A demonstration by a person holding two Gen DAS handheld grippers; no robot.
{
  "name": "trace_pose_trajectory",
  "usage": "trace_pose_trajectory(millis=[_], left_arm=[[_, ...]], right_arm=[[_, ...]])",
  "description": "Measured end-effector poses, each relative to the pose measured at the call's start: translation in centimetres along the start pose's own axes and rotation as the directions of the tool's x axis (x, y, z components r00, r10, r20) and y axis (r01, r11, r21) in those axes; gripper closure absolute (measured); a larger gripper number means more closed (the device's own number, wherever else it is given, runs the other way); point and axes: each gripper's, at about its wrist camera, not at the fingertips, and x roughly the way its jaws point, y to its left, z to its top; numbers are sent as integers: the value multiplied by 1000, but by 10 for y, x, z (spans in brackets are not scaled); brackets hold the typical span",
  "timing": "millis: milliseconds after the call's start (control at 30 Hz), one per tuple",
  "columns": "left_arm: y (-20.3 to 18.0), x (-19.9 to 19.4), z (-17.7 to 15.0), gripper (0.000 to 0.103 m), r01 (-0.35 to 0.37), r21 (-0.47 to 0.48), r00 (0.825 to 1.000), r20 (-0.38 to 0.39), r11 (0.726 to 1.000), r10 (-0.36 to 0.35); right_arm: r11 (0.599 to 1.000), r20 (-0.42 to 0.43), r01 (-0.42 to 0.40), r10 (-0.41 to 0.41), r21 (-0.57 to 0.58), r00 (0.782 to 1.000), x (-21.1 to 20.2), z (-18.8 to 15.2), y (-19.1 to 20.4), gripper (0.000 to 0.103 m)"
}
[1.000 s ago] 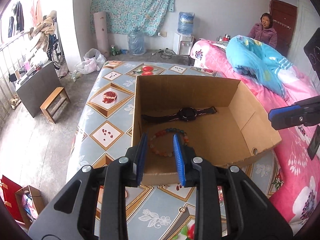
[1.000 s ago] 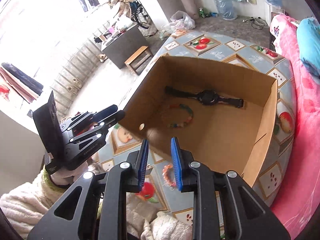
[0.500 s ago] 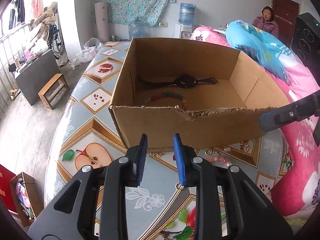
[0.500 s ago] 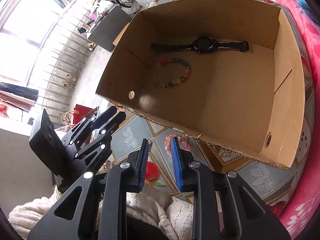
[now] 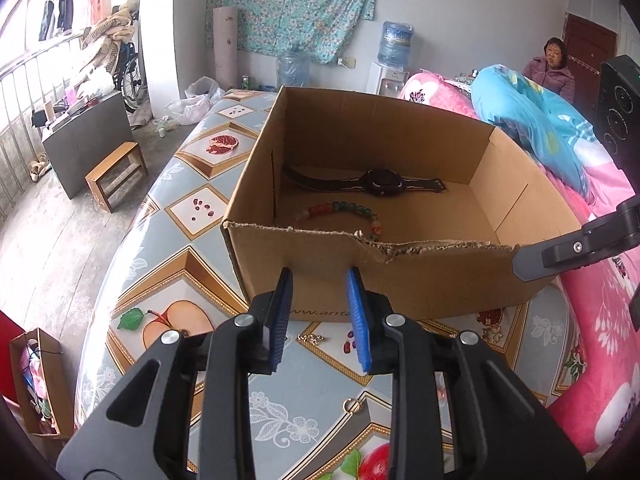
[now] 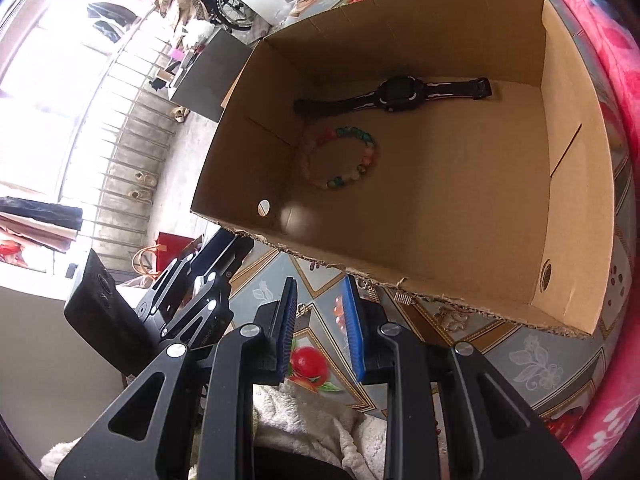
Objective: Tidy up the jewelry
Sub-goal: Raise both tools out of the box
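Blue-padded, the left gripper [image 5: 320,312] and right gripper [image 6: 320,320] both tilt down over the patterned tablecloth [image 5: 168,280] just short of the cardboard box [image 5: 400,284], each with jaws parted and nothing between them. Small jewelry pieces [image 5: 312,339] lie in the strip before the box's torn near edge. Inside, a black wristwatch [image 6: 394,94] lies at 12 o'clock of a beaded bracelet [image 6: 340,158], leaving the floor bare toward 3 o'clock.
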Motion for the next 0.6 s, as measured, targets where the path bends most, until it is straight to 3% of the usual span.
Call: trace_pose_trajectory(millis=[233,333,467,600], left_arm=[[0,5,13,78,-11,-28,998,55,1000,13],[8,-3,18,78,-14,-54,993,114,998,20],[23,-22,19,78,-82,-61,978,188,995,92],[48,-35,12,78,-157,-111,968,178,981,175]], right_arm=[[999,46,38,-37,-6,998,5,1,3,79],[999,53,54,-54,-8,997,7,2,6,79],[997,71,73,-71,-16,995,9,1,11,79],[996,84,87,-85,-19,993,6,-4,12,79]])
